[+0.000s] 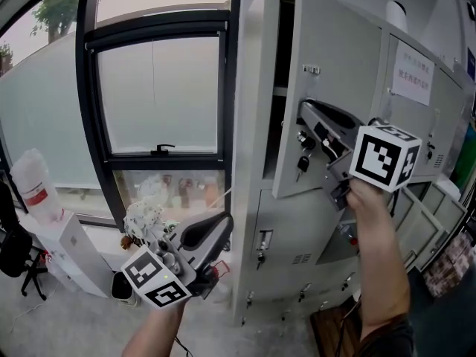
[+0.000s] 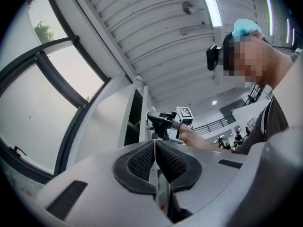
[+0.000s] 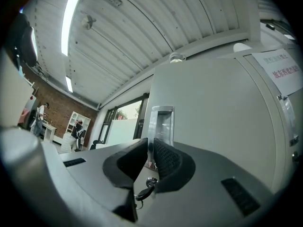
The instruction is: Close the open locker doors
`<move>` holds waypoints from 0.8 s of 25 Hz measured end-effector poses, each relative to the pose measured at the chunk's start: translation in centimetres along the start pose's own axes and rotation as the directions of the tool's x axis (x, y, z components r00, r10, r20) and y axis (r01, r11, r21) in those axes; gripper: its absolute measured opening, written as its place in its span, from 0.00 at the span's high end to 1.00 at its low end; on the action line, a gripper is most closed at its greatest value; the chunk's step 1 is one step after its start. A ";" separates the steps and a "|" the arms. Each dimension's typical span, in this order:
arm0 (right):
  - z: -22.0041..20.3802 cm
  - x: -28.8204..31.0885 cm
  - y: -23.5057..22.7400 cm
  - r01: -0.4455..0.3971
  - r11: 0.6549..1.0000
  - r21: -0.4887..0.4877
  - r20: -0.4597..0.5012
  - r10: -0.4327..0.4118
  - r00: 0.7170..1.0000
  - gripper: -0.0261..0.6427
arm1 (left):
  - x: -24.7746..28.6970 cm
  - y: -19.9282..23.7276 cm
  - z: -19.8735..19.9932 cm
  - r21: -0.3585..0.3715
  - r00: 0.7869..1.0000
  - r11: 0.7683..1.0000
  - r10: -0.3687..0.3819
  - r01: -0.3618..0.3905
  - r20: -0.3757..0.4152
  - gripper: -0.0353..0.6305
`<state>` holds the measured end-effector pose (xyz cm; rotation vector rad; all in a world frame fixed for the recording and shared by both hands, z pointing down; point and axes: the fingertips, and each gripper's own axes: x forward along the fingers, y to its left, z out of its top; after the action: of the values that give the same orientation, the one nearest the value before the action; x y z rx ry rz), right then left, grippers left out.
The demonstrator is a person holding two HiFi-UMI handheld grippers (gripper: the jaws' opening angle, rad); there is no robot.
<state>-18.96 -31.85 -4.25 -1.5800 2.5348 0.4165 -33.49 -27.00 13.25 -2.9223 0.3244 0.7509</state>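
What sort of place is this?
Likely a locker corner of an office or workshop: grey metal lockers, a paper notice on one door, a large window beside them.

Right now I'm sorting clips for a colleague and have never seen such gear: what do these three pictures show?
No robot here: a person holds a two-jaw gripper in each hand. The head view comes from a camera on their head, looking down at grey lockers beside a window. The other two views come from cameras riding on the grippers, looking along the jaws. The left gripper hangs low, jaws together, holding nothing. The right gripper is at the open locker door, jaws nearly together around its lock, where a key hangs; whether they pinch it I cannot tell. The marked cubes are part of the grippers.
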 end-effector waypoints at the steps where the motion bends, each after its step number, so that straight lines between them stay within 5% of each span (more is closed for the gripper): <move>1: -0.1 0.3 -0.1 -0.001 1.000 0.001 -0.002 0.001 1.000 0.90 | -0.1 0.2 0.1 0.000 1.000 1.000 0.002 -0.002 0.001 0.93; 20: -1.0 2.9 -1.4 0.017 1.000 0.010 0.009 -0.017 1.000 0.90 | -0.9 2.9 -0.3 0.004 0.999 0.999 0.034 -0.034 -0.008 0.93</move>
<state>-19.00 -35.24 -4.25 -1.5919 2.5111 0.4076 -34.84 -29.69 13.80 -2.9243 0.3771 0.7432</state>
